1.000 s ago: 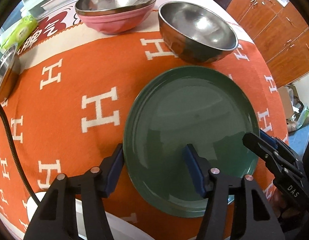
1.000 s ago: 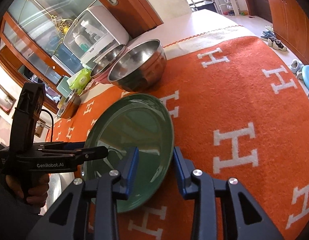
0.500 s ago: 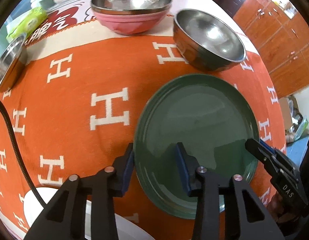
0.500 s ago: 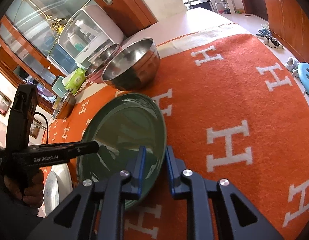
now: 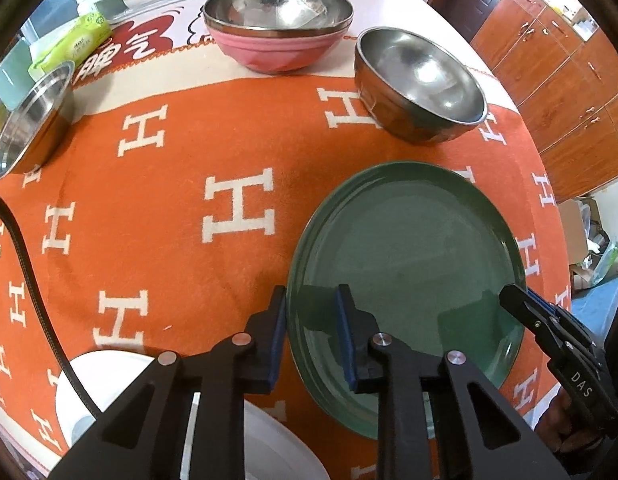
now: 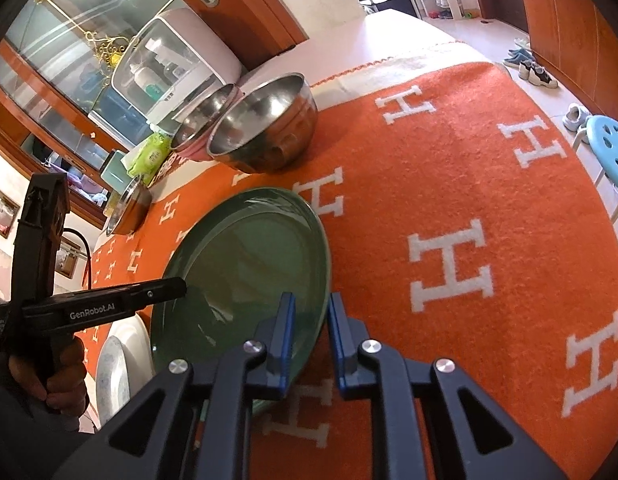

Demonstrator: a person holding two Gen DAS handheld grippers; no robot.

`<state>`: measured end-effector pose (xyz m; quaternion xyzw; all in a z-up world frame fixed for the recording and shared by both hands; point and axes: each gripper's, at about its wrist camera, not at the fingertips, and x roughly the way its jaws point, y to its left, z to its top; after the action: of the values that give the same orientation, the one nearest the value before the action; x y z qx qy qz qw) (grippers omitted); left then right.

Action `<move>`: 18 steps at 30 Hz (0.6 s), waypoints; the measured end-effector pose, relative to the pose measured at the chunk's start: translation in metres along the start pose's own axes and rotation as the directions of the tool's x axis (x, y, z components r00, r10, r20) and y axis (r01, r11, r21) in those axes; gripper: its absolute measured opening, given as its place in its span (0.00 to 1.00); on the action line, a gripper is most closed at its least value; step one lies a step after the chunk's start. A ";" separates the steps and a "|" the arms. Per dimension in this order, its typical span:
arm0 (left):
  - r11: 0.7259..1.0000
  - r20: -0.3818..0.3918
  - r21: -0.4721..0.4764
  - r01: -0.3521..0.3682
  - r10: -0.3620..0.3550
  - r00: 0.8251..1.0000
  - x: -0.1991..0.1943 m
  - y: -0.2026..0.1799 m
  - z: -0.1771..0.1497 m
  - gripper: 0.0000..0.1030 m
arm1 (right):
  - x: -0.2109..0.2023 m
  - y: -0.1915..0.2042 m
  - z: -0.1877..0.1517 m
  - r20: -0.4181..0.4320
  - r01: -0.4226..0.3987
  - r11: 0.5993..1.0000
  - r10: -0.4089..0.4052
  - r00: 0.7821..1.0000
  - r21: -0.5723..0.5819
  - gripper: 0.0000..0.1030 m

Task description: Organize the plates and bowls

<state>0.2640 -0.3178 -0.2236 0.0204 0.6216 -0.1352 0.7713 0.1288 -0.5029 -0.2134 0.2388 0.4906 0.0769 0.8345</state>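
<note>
Under both grippers spreads an orange blanket (image 5: 157,200) patterned with white H letters, covering a table whose far end is bare pale top. Just ahead of the left gripper (image 5: 311,328) lies the green plate (image 5: 409,248), its near left rim sitting between the two blue-padded fingers, which stand narrowly apart on either side of it; whether the pads actually press the rim I cannot tell. The right gripper (image 6: 311,330) straddles the plate's (image 6: 249,256) opposite edge the same way, fingers close together, contact again unclear. Beyond the plate stands a steel bowl (image 5: 419,84), and further back a pink bowl (image 5: 279,50) with a steel one nested inside it. The left view alone shows a white plate (image 5: 121,384) beneath the left gripper, a small steel bowl (image 5: 33,118) far to the left, a green tissue pack (image 5: 71,46), and wooden cabinets (image 5: 565,76) off to the right. The right view alone shows a glass-fronted cabinet (image 6: 49,64), a white countertop appliance (image 6: 173,60), a blue stool (image 6: 607,148) and shoes (image 6: 537,72) on the floor.
</note>
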 end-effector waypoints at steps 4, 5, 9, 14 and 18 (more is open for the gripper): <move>1.000 0.023 0.001 0.000 0.000 1.000 -0.011 -0.003 -0.005 0.21 | -0.010 0.007 -0.003 0.016 -0.002 1.000 0.002 1.000 -0.013 0.16; 1.000 0.027 0.001 0.000 -0.001 1.000 -0.013 -0.003 -0.006 0.21 | -0.012 0.008 -0.003 0.020 -0.002 1.000 0.003 1.000 -0.016 0.16; 1.000 0.057 0.002 0.007 -0.007 0.998 -0.029 -0.002 -0.015 0.21 | -0.024 0.014 -0.007 0.044 -0.003 0.999 0.005 0.999 -0.033 0.16; 1.000 0.088 0.008 0.015 -0.016 0.996 -0.048 0.001 -0.028 0.21 | -0.039 0.023 -0.013 0.070 -0.009 0.999 0.012 0.997 -0.049 0.16; 1.000 0.126 0.005 0.015 -0.016 0.992 -0.065 0.004 -0.039 0.21 | -0.050 0.034 -0.017 0.086 -0.010 0.996 0.017 0.996 -0.085 0.16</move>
<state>0.2154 -0.2944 -0.1704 0.0086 0.5717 -0.1433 0.8078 0.0923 -0.4852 -0.1652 0.2098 0.4485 0.0929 0.8638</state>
